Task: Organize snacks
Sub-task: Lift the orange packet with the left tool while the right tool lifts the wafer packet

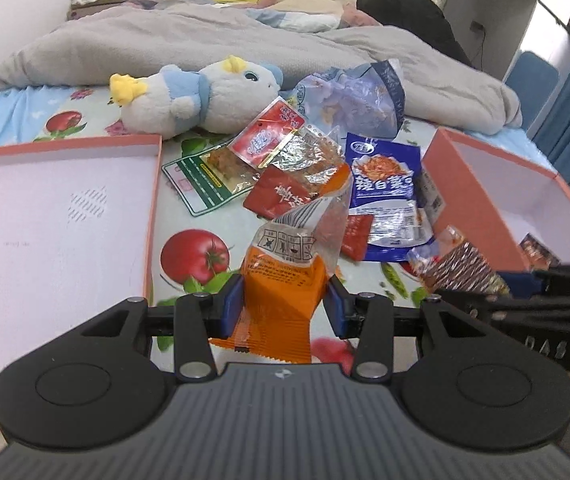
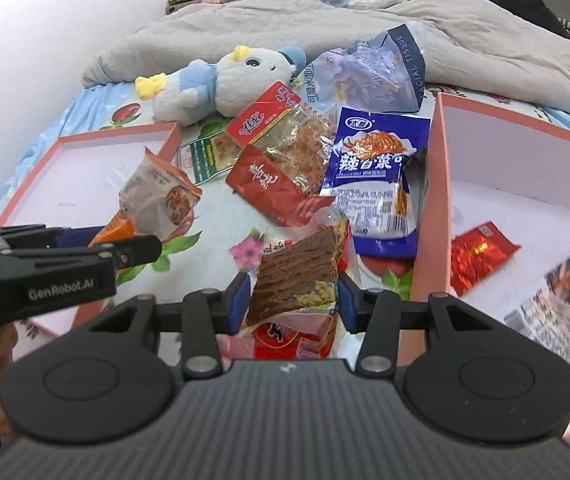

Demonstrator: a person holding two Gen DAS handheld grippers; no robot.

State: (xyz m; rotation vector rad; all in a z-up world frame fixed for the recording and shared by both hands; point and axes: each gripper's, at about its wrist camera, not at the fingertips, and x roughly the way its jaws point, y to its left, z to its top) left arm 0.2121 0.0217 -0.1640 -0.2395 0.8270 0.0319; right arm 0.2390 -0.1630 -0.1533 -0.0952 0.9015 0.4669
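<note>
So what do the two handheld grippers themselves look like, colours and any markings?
Both match. The left gripper has a ribbed dark grey body, two round black discs, black linkage bars with silver pivot pins, and blue pads on its fingers. The right gripper looks the same. Seen from the side in the right wrist view, the left one carries white "GenRobot.AI" lettering. No cables or sleeves show.

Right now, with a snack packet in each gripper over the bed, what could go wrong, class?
The left gripper pinches the orange packet only near its lower end, so it may flop or slip. The right gripper carries the brown packet close to the pink box wall and could snag it.
</note>
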